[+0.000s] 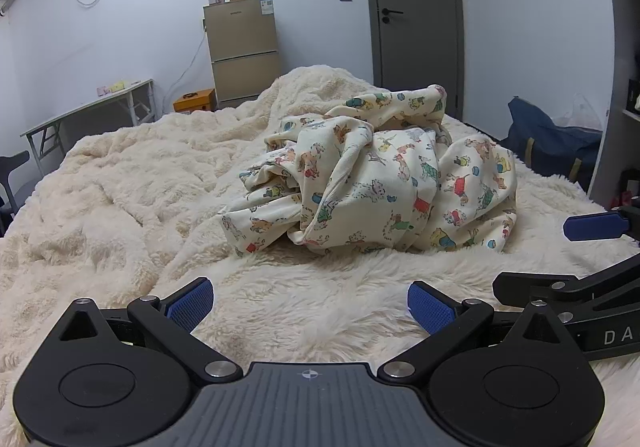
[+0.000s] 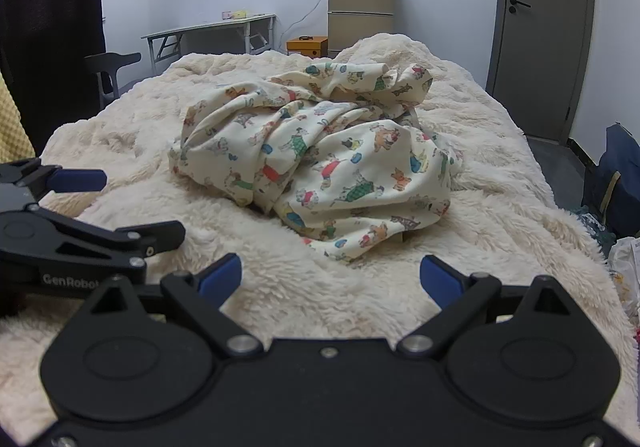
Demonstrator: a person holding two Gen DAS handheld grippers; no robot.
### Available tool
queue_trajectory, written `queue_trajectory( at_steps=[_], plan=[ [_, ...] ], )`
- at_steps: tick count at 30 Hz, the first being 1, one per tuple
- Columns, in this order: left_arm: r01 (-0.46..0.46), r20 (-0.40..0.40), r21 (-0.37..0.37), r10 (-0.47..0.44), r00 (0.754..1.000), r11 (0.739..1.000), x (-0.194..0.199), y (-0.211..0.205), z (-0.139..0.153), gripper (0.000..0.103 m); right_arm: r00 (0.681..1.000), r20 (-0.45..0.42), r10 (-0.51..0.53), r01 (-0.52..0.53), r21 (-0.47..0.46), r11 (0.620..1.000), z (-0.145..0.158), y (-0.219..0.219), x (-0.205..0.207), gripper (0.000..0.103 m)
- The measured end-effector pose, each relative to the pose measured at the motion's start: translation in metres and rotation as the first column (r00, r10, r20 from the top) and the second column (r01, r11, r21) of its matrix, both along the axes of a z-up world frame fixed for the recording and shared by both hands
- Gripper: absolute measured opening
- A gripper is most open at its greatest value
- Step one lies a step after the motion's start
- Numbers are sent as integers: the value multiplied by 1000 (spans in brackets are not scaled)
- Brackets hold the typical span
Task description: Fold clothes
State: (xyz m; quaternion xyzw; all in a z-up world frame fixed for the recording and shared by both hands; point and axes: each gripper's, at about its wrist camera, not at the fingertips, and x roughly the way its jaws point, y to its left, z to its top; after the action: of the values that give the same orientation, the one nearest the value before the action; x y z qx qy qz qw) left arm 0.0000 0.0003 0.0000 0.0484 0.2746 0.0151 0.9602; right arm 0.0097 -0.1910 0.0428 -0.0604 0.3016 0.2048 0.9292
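Cream cotton garment with cartoon-animal print (image 1: 372,171): lying crumpled in a heap on the shaggy cream fleece blanket (image 1: 120,175), toward the bed's far middle.
Progress: nothing folded as yet; no edge, sleeve or hem laid flat; spreading out, smoothing and every fold probably remaining.
Left gripper (image 1: 310,305): hovering low over the blanket, well short of the heap; blue pads (image 1: 190,305) spread wide, holding nothing.
Right gripper (image 2: 330,279): hovering close beside the left one, near the heap's front edge; jaws likewise gaping wide, gripping nothing.
Surroundings: standing beyond the bed, a tan two-door fridge (image 1: 242,51), an orange box (image 1: 195,100), a grey folding table (image 1: 92,111), a grey door (image 1: 416,3); resting at the right, a dark blue bag (image 1: 548,139).
Obstacles: nothing lying between grippers and garment; deep rumpled pile likely snagging thin cloth and hiding hems.
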Motion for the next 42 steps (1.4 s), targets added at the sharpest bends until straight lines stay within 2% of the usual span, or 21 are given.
queue_trajectory(
  at_steps=[42],
  plan=[
    [9,-2,13,-9,1000,1000,2,0,0,103,1000,-13,17,-18,-6,1000,0,2,1,96]
  ],
)
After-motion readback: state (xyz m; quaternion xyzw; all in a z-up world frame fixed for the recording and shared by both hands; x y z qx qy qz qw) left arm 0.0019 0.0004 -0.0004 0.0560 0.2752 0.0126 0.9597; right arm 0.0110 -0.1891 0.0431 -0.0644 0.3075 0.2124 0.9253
